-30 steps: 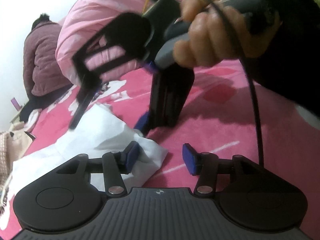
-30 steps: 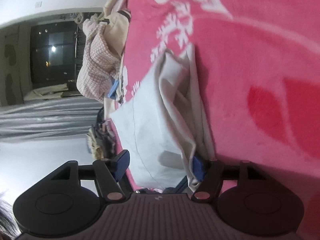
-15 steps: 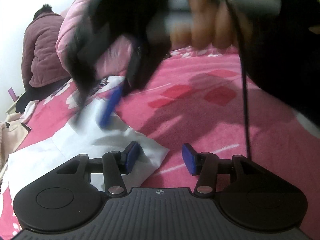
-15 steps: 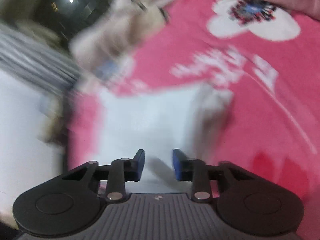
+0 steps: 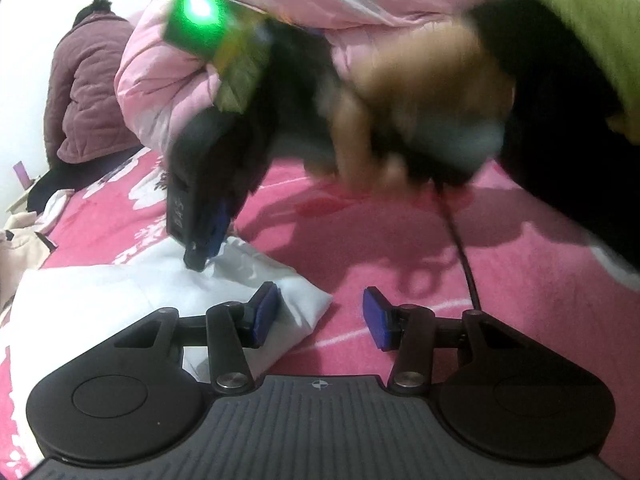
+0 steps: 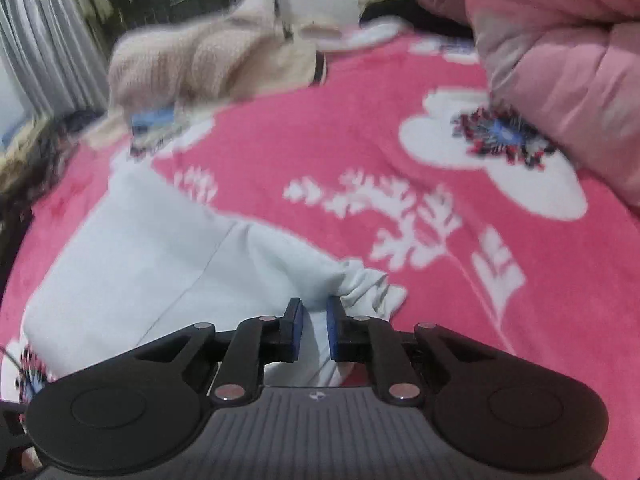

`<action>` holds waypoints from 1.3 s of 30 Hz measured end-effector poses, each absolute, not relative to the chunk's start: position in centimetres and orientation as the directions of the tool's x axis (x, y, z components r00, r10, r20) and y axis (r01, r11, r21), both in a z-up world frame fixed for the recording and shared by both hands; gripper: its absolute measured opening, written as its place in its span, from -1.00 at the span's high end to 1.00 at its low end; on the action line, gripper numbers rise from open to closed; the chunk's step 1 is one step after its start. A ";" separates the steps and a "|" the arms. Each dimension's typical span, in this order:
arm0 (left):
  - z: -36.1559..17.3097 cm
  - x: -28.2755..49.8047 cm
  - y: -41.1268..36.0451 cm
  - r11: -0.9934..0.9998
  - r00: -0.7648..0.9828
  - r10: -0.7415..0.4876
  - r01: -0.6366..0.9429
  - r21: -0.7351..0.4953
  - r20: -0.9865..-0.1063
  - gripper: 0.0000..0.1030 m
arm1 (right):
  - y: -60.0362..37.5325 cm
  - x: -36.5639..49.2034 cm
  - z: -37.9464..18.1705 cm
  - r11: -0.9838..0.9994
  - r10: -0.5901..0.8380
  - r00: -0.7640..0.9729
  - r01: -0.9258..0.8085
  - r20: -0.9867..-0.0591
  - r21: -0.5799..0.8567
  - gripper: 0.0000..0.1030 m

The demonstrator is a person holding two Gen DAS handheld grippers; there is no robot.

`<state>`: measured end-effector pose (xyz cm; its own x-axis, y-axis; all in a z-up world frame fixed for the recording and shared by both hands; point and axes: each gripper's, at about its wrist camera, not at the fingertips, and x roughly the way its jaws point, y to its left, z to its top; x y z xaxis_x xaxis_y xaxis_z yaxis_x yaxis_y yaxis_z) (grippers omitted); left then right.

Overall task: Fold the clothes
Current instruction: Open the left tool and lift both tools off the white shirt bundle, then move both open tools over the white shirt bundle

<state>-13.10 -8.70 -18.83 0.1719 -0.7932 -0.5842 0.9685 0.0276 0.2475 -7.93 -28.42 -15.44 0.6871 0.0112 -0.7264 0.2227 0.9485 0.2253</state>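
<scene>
A white garment lies crumpled on the pink flowered blanket. My left gripper is open just above the garment's near corner, which lies under its left pad; the pads press on nothing. In the left wrist view my right gripper, held by a blurred hand, points down onto the garment's far edge. Seen from the right wrist, the right gripper has its jaws closing, with a bunched fold of the white garment pinched between the blue pads.
A puffy pink quilt is heaped at the back of the bed. A person in a mauve jacket sits at the far left edge, back turned. A beige knit sweater lies at the bed's far end.
The right gripper rolled from sideways to upright, and its jaws came together on the garment's edge. The left gripper stayed put, open as before.
</scene>
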 end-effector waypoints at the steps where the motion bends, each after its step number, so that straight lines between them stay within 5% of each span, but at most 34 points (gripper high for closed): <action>1: -18.8 -13.1 -8.8 0.030 0.170 -0.793 0.970 0.242 -0.585 0.08 | -28.4 -8.0 -14.7 0.947 0.003 0.687 0.231 -0.726 0.222 0.76; 4: -18.7 -12.9 -8.8 0.040 0.168 -0.794 0.973 0.226 -0.584 0.08 | -27.8 -9.6 -12.4 0.958 -0.019 0.768 0.196 -0.640 0.207 0.65; 13: -16.5 -12.9 -5.9 0.070 0.213 -0.795 0.962 0.263 -0.568 0.08 | -27.2 -7.6 -15.6 0.976 0.005 0.729 0.145 -0.684 0.162 0.61; 22: -10.5 -4.2 -3.6 0.327 0.303 -0.816 0.944 0.039 -0.492 0.08 | -26.5 -8.2 -15.7 0.972 -0.015 0.745 0.167 -0.667 0.164 0.60; 28: -15.8 1.5 -6.6 0.517 0.400 -0.647 0.856 0.012 -0.649 0.22 | -26.8 -8.5 -15.9 0.968 -0.011 0.757 0.173 -0.653 0.184 0.60; 39: -16.4 1.4 -5.2 0.559 0.416 -0.647 0.829 -0.027 -0.638 0.22 | -27.2 -9.3 -13.7 0.953 -0.021 0.817 0.190 -0.577 0.235 0.58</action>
